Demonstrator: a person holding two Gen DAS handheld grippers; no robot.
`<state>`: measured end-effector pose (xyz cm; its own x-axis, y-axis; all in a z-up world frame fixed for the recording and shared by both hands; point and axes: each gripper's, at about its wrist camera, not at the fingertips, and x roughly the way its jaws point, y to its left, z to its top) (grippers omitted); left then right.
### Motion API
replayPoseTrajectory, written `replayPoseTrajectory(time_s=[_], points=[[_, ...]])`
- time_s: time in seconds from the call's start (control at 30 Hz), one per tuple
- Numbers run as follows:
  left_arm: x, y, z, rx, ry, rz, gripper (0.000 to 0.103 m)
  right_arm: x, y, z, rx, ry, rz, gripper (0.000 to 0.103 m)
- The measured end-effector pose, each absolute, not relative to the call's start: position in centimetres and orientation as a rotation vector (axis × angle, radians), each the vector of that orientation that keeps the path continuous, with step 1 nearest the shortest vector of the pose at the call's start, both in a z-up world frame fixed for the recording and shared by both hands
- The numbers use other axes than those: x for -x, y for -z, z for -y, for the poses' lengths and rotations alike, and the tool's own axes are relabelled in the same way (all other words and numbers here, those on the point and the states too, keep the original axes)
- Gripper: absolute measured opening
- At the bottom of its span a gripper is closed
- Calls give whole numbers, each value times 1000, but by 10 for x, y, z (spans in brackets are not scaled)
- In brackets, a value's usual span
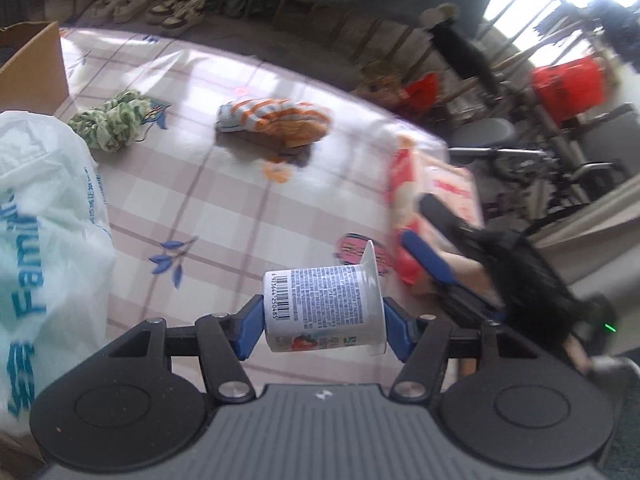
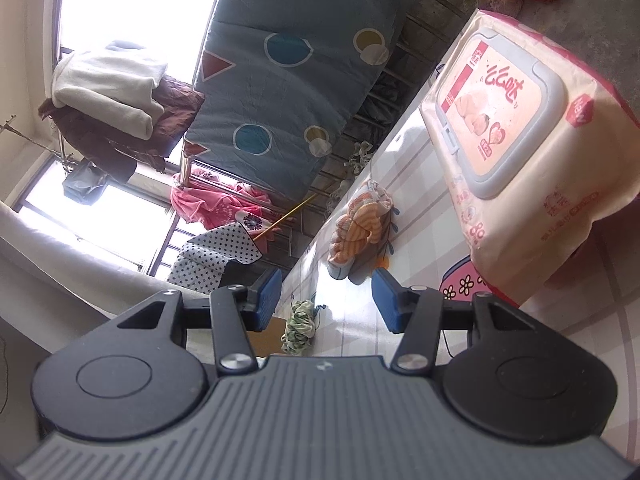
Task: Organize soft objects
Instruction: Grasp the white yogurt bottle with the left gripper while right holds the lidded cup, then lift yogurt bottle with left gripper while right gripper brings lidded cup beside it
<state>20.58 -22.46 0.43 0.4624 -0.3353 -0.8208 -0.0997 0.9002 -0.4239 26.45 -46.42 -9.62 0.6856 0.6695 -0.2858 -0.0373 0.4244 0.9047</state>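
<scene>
My left gripper [image 1: 320, 322] is shut on a white yogurt cup [image 1: 328, 308], which lies sideways between the blue pads above the checked tablecloth [image 1: 200, 200]. An orange striped cloth [image 1: 276, 120] lies bunched at mid table. A green patterned cloth [image 1: 112, 124] sits further left. In the right wrist view my right gripper [image 2: 326, 284] is open with nothing between its fingers. A pink wet-wipes pack [image 2: 512, 120] stands just to its right. The orange cloth [image 2: 360, 220] and green cloth [image 2: 298, 326] lie beyond it. The right gripper [image 1: 418, 220] also shows beside the wipes pack [image 1: 404, 184].
A white plastic bag [image 1: 40, 220] bulges at the left, with a cardboard box [image 1: 36, 64] behind it. Shoes [image 1: 152, 6] line the floor past the table's far edge. A patterned blue mattress [image 2: 304, 60] leans on a rack, and clothes hang by the window.
</scene>
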Motion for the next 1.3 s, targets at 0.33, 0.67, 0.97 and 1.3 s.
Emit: replayPoseTrajectory(time_s=[0.33,0.67,0.97,1.3], points=[[-102,1,226,587,353,-936,62,-209,103,477,-1125,-569,-719,50],[-119,94,189,795,353,-941,62,-125,120,472,-1146,-457,-798,50],[-129,140,164,1000,476,-947,62,-123,137,442,-1158,-374,-889,42],[-123,138,143,978,472,-908,71,-126,113,407,-978,-343,-924,19]])
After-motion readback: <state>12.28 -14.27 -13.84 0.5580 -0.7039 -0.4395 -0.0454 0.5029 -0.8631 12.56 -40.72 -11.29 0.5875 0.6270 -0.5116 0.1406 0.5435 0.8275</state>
